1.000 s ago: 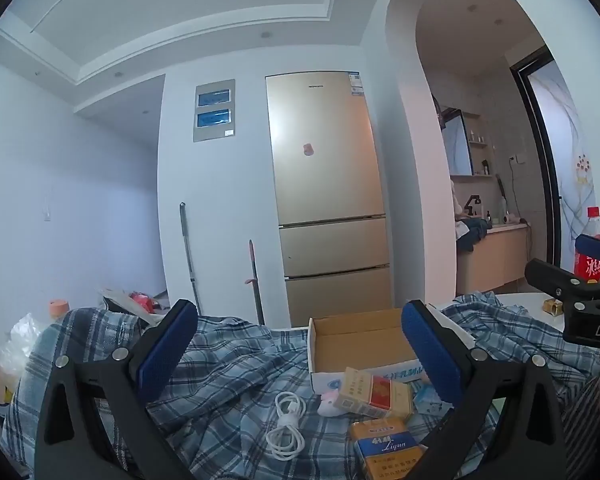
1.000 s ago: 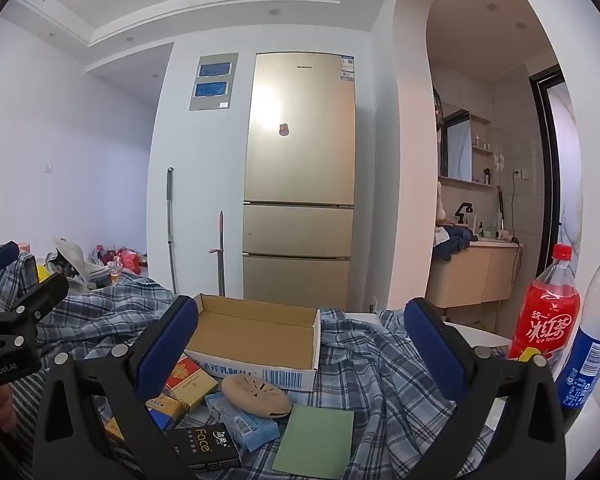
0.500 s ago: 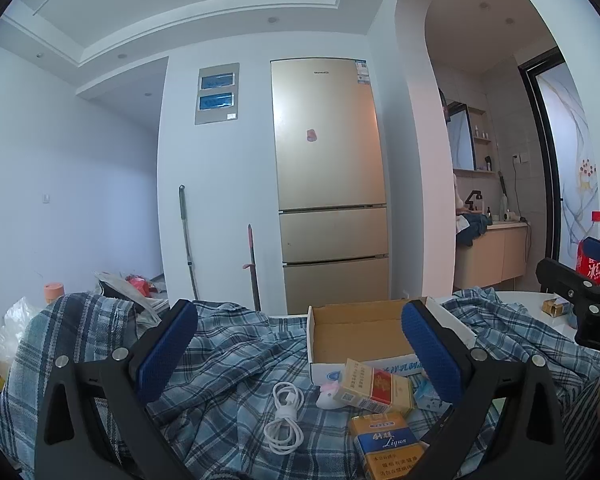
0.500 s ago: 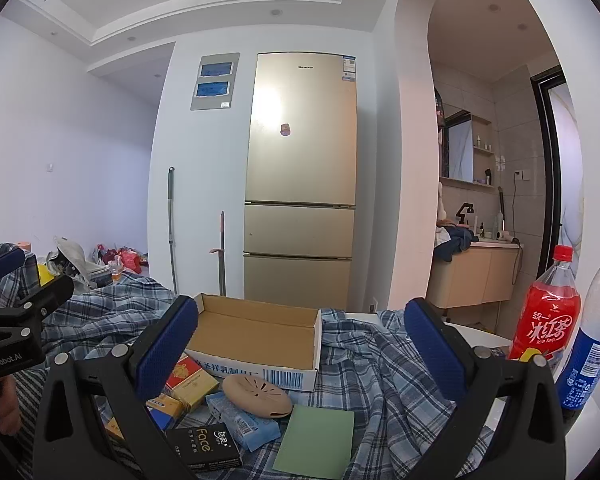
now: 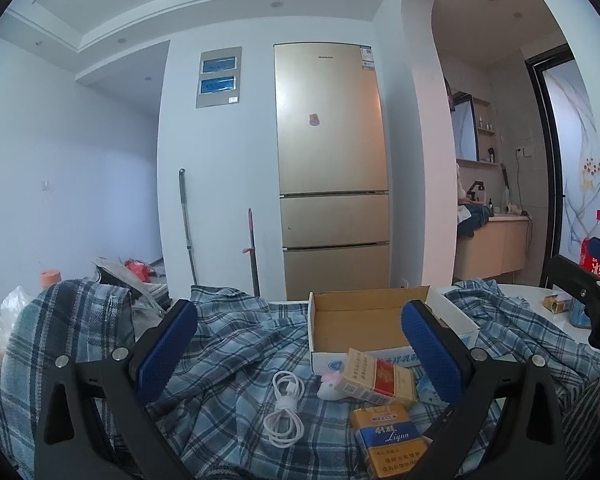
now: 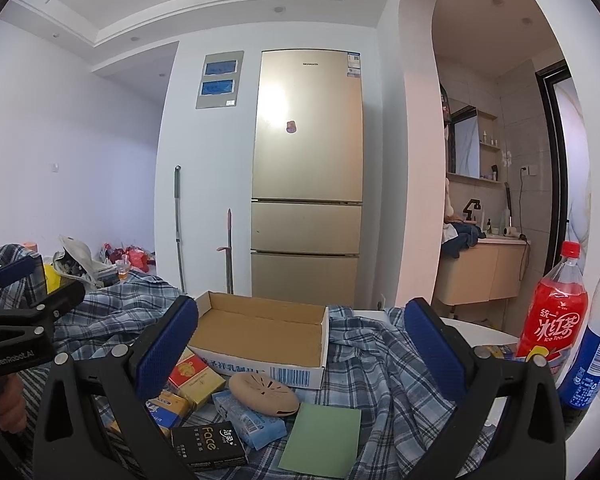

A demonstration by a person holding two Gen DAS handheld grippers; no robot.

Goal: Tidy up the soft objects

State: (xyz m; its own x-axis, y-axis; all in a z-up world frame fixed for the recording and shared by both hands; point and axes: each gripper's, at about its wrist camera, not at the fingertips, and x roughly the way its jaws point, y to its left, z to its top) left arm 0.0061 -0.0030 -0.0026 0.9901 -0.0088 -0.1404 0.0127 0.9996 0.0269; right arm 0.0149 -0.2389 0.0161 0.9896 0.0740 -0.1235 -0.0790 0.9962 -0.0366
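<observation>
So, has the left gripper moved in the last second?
Yes. In its own view the fridge and cardboard box sit higher than before, so the left gripper has tilted slightly downward.

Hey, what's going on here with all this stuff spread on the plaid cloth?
A person holds a two-finger gripper in each hand, and both the left gripper and right gripper hover open, gripping nothing. Below them a rumpled blue plaid shirt covers the table, with an empty open cardboard box sitting on it. Small packs, a coiled white cable and a flat green sheet lie loose in front of the box.
</observation>
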